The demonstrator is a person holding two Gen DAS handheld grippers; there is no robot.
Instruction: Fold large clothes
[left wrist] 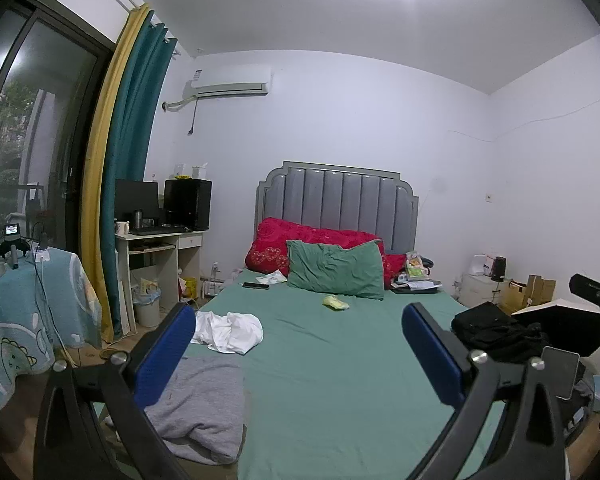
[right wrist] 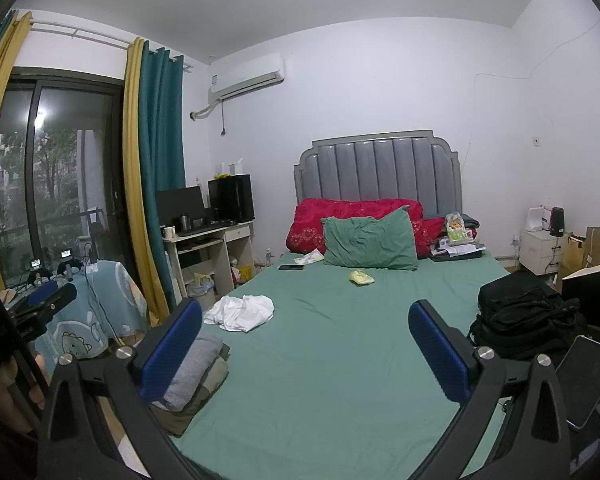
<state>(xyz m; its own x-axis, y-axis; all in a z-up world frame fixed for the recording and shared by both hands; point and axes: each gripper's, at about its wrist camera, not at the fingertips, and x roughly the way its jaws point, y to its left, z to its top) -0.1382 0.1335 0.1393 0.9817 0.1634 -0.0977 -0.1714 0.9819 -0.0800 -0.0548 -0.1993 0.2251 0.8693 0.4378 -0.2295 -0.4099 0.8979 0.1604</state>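
1. Hovering my left gripper (left wrist: 296,360) and right gripper (right wrist: 304,354) above the green bedsheet (left wrist: 340,360), both gaping wide, gripping nothing.
2. I'm judging the folded grey garment (left wrist: 204,404) done; the crumpled white cotton garment (left wrist: 230,330), lying near the sheet's left edge, is awaiting folding.

A bed (left wrist: 340,360) is set with its headboard (left wrist: 336,196) against the far wall. Two pillows (left wrist: 336,274) are propped before the headboard. A crumpled garment (left wrist: 230,330) is laid near the bed's left edge, and folded clothes (left wrist: 204,408) are stacked nearer, at the left front corner. A bag (left wrist: 496,330) is placed at the right edge. A worktop (left wrist: 160,236) is found left of the headboard, beside the curtain (left wrist: 134,152).
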